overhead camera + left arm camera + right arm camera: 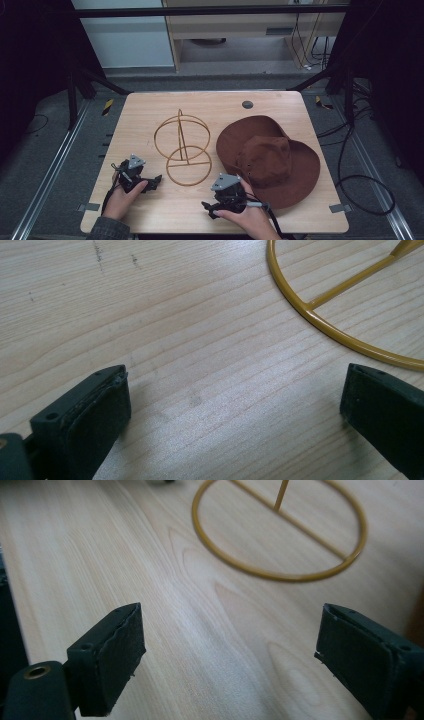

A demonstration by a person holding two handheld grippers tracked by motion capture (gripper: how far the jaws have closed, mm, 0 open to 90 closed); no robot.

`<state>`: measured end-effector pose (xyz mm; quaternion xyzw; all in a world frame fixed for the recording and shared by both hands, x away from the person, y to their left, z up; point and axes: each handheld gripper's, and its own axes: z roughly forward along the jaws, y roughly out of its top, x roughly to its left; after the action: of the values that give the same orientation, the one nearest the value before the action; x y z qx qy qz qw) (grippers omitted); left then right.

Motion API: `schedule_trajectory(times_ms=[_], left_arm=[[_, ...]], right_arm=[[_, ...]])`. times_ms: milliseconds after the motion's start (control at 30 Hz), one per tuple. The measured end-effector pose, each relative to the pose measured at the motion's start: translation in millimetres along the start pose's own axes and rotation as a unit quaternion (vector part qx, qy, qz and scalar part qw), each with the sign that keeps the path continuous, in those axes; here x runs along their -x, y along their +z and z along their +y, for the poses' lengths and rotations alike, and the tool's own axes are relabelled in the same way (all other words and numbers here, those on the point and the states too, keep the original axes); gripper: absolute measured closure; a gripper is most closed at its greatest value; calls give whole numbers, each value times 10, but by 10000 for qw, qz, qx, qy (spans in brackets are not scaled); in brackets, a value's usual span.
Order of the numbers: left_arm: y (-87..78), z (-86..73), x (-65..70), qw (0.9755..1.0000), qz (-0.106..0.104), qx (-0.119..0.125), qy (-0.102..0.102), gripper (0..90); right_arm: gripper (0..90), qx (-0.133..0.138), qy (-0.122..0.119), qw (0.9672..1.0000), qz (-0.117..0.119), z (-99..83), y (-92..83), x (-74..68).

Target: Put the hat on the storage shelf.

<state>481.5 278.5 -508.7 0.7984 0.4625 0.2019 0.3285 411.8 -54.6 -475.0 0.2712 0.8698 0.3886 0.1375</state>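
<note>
Counter [150,210]: wood, both hands resting low at its near edge, a ready stance.

Brown hat [270,157] lies brim-flat on the right side, just beside the right tongs [212,206], likely first to be lifted.

Gold wire hat stand [182,150] sits centre, its base ring flat, top ring free to take the crown.

Left tongs [152,181]: jaws wide, empty, aimed towards the stand's base.

Right tongs: wide, empty.

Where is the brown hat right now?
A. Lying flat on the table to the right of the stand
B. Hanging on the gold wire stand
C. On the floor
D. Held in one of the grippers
A: the brown hat lies on the table, right of the wire stand, apart from both open grippers.
</note>
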Motion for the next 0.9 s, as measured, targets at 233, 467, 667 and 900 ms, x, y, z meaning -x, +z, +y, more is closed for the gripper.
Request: schedule_trajectory(times_ms=[233,467,667,900], left_arm=[[0,0,5,10000,32,1,-32,0],[3,4,11,9999,76,-6,-75,0],[19,20,6,9999,95,-4,-96,0],[52,51,-47,9999,94,7,-98,0]], right_arm=[[114,135,125,9998,-105,156,-279,61],[112,154,479,9975,-491,330,-762,360],[122,109,695,9937,-872,295,-1037,586],[100,-30,1200,9866,-1109,223,-1324,1130]])
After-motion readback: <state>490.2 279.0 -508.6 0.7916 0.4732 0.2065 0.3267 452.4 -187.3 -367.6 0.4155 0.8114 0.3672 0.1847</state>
